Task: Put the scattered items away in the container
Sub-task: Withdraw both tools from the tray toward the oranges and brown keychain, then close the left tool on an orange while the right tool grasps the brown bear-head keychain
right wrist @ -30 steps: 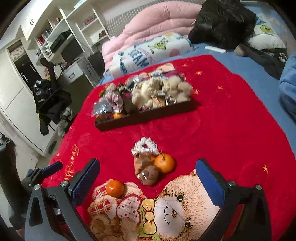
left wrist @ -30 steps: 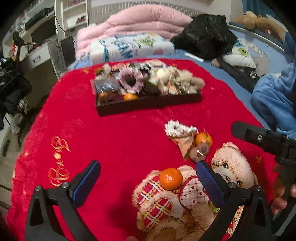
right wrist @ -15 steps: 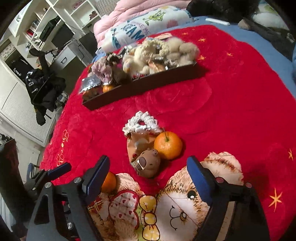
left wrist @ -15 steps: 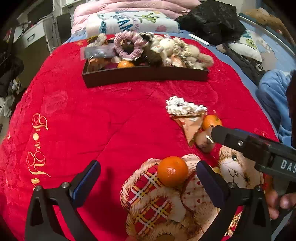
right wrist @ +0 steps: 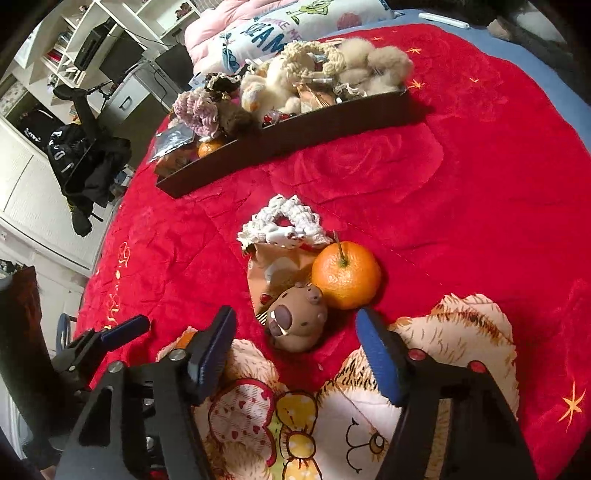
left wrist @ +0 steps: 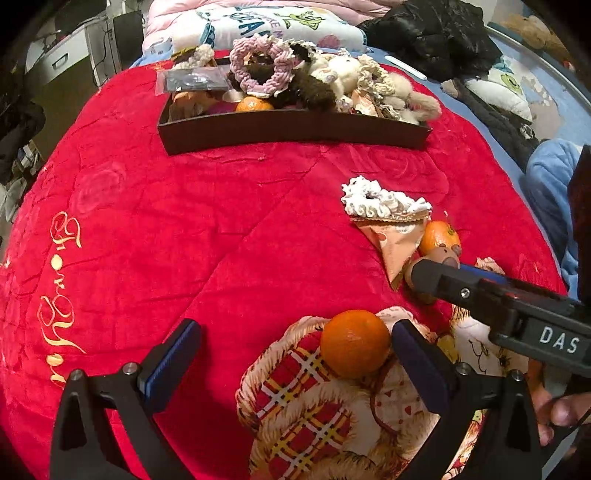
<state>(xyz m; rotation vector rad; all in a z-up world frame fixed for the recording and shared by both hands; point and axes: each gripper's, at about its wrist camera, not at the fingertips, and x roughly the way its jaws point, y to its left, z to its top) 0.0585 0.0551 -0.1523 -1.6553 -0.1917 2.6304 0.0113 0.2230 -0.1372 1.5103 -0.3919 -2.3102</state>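
Observation:
A dark tray [left wrist: 295,130] full of plush toys and scrunchies sits far back on the red blanket [left wrist: 184,229]. My left gripper [left wrist: 295,328] is open and low over the blanket, with an orange [left wrist: 354,343] between its fingers, close to the right one. My right gripper [right wrist: 295,321] is open with its jaws closing. A brown animal toy [right wrist: 297,319] lies between them, untouched by the pads. Just beyond that toy lie a second orange [right wrist: 345,275], a pink packet [right wrist: 275,267] and a white scrunchie [right wrist: 282,225]. One finger of the right gripper [left wrist: 443,277] crosses the left wrist view.
Pillows [left wrist: 273,26], a black jacket [left wrist: 432,33] and a blue garment [left wrist: 546,192] lie behind and right of the blanket. A desk, shelves and a chair with dark clothes [right wrist: 88,155] stand off the bed's left edge. A hand [left wrist: 554,410] holds the right gripper.
Both grippers have come down closer to the blanket. The right jaws have narrowed around the brown toy. The near orange now sits between the left fingers.

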